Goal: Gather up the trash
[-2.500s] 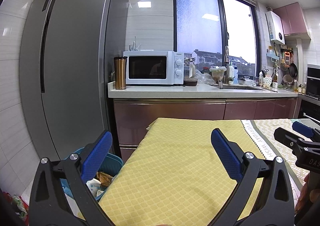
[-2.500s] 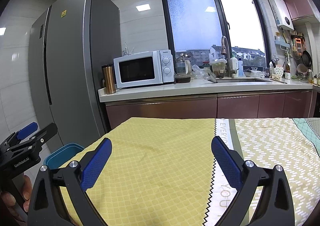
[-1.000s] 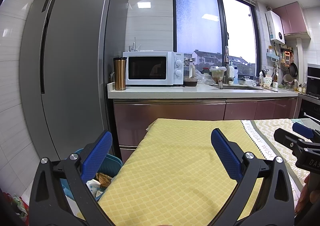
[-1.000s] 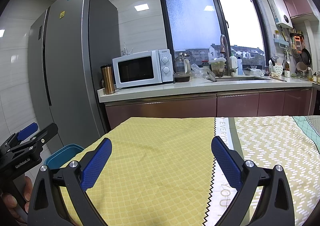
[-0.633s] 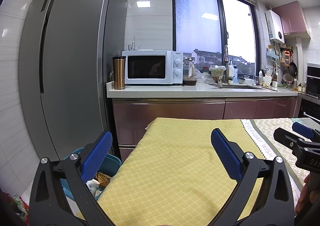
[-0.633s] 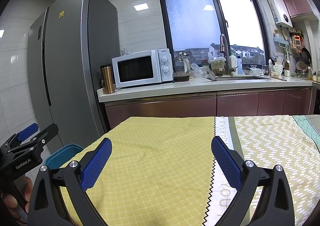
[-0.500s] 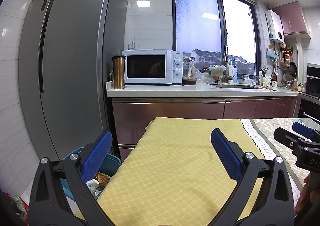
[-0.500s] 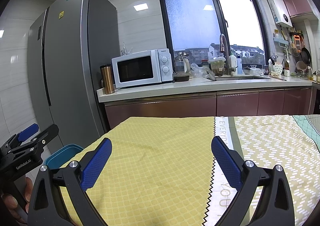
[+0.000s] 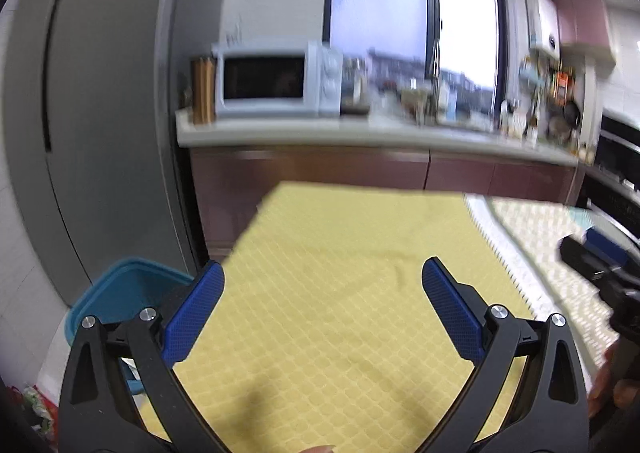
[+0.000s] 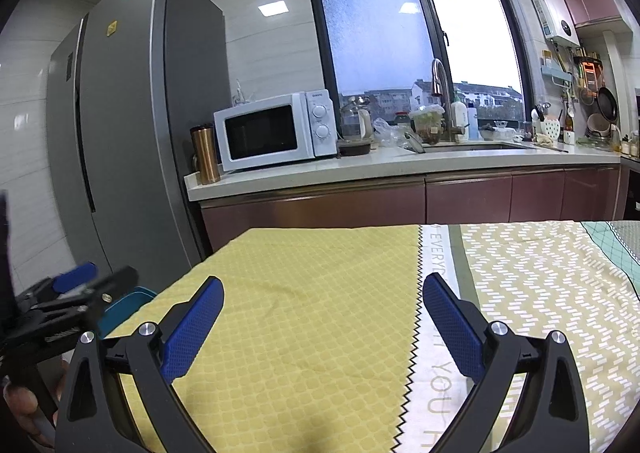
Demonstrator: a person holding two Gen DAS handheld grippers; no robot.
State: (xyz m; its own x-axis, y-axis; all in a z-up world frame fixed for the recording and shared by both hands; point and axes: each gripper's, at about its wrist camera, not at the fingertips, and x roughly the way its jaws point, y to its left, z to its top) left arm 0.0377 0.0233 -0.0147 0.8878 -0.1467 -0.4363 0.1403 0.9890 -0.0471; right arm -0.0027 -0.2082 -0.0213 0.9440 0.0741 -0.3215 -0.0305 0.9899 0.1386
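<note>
My left gripper [image 9: 322, 305] is open and empty above the table's yellow cloth [image 9: 340, 273]; this view is blurred. A blue trash bin [image 9: 120, 285] stands on the floor left of the table, beside the fridge; its contents are hidden. My right gripper [image 10: 323, 319] is open and empty above the same cloth [image 10: 304, 293]. The left gripper shows at the left edge of the right wrist view [image 10: 64, 301], with the bin's rim [image 10: 132, 299] behind it. The right gripper shows at the right edge of the left wrist view [image 9: 600, 261]. I see no trash on the cloth.
A grey fridge [image 10: 132, 113] stands at the left. A counter [image 10: 400, 165] behind the table holds a white microwave [image 10: 276, 129], a copper tumbler [image 10: 205, 155], jars and a sink. The cloth's right part has a white dash pattern [image 10: 540, 273].
The left gripper has tilted down and moved forward fast, so its view is blurred and the bin sits higher in it. The right gripper has barely moved.
</note>
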